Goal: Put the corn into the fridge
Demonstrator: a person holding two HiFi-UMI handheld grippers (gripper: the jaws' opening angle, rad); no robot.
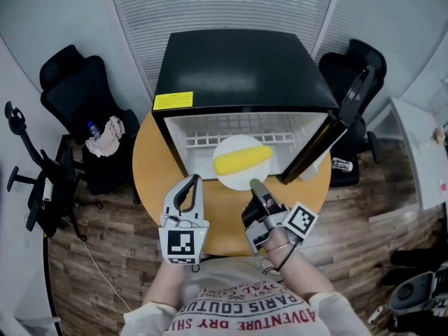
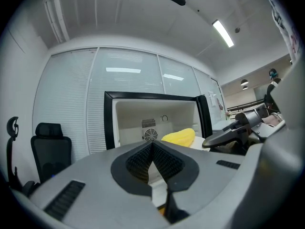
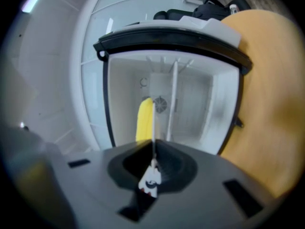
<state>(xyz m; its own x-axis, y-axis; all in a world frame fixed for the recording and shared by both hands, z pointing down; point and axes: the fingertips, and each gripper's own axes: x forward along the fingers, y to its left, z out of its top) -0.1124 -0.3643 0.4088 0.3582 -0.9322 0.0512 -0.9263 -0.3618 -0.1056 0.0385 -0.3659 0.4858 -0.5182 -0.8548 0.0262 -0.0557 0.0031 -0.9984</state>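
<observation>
The fridge stands on the round wooden table, its door swung wide open toward 2 o'clock in the head view. The corn lies lengthwise on a white plate, right in the open mouth of the compartment. The far half of the plate is in under the wire shelf, and the near rim pokes out over the tabletop toward 6 o'clock. Whether the plate rests on the fridge floor or hangs just above it, I can't tell.

The right gripper is at the plate's 5 o'clock edge. In its own view the right gripper is turned on its side, jaws pinched tight on the plate, which shows edge-on as a thin white line. The yellow cob lies against the line's 9 o'clock side, with the fridge's back wall behind it.

The left gripper hangs over the table at 7 o'clock of the plate, apart from it. In its own view the left gripper has its ribbed pads pressed together with nothing between them, and the corn sits off at 1 o'clock inside the white compartment.

A yellow sticker sits on the fridge's top front corner at 10 o'clock. Black office chairs flank the table, one at 9 o'clock and one at 2 o'clock.
</observation>
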